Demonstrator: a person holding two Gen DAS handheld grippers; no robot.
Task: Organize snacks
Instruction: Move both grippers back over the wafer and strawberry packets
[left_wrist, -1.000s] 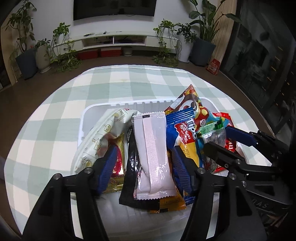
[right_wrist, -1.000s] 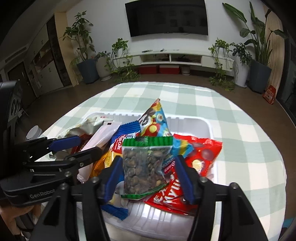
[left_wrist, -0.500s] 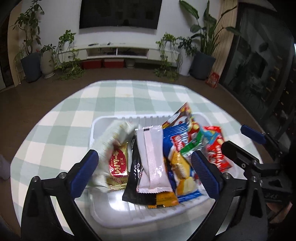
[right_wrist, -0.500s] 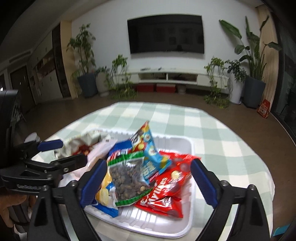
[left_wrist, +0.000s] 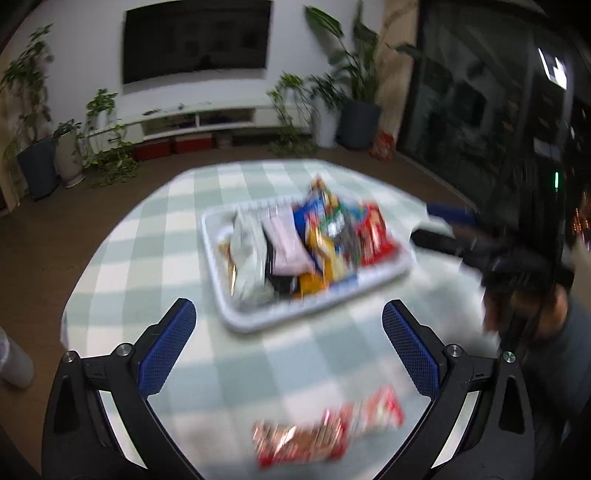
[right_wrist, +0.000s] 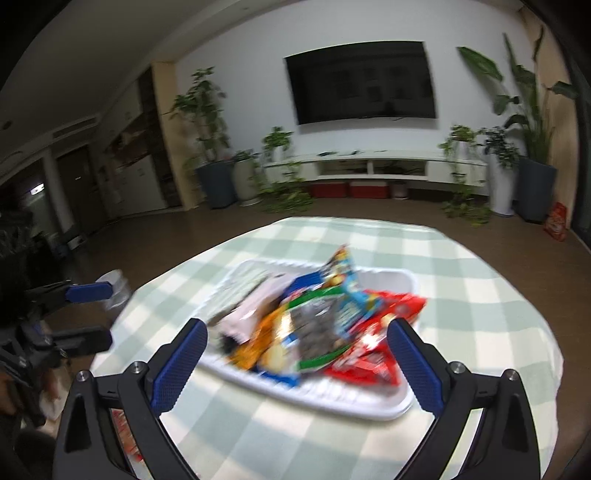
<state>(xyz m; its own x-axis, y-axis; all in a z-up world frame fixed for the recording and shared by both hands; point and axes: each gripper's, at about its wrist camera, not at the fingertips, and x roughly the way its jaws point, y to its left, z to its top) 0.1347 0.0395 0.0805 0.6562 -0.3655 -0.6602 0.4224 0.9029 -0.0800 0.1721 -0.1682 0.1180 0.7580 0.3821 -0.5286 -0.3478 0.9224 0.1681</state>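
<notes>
- Left wrist view: the left gripper (left_wrist: 288, 325) stands with its jaws spread wide and nothing between them but bare checked cloth; they have just been opening.
- The white tray (left_wrist: 236, 317) lies on the tabletop (left_wrist: 147, 240) ahead of the jaws, its long axis running from near left to far right across the picture.
- The snack packets (left_wrist: 310, 240) fill the tray side by side, each one's long axis running from the near rim to the far rim. Blur hides their print; a white one sits at the left, a pale pink one next to it, blue and orange in the middle, red at the right.
- A red packet (left_wrist: 325, 432) lies flat on the cloth outside the tray, near the bottom edge, long axis left to right.
- The right gripper (left_wrist: 439, 230) shows at the right edge, beside the tray's far right corner, held by a hand (left_wrist: 524, 310).
- Right wrist view: the right gripper (right_wrist: 295, 354) has its jaws released and wide, having just been opening; they frame the tray (right_wrist: 369, 406) without touching it or the packets (right_wrist: 325, 325).
- A colourful packet (right_wrist: 341, 269) stands tilted, its top pointing up and away.
- The left gripper (right_wrist: 90, 314) is at the left edge, apart from the tray.
- The tabletop (right_wrist: 480, 295) wears a green-and-white checked cloth; behind it are a brown floor, a wall television (right_wrist: 360, 88), a low white shelf (right_wrist: 369, 166) and potted plants (right_wrist: 207, 140).
</notes>
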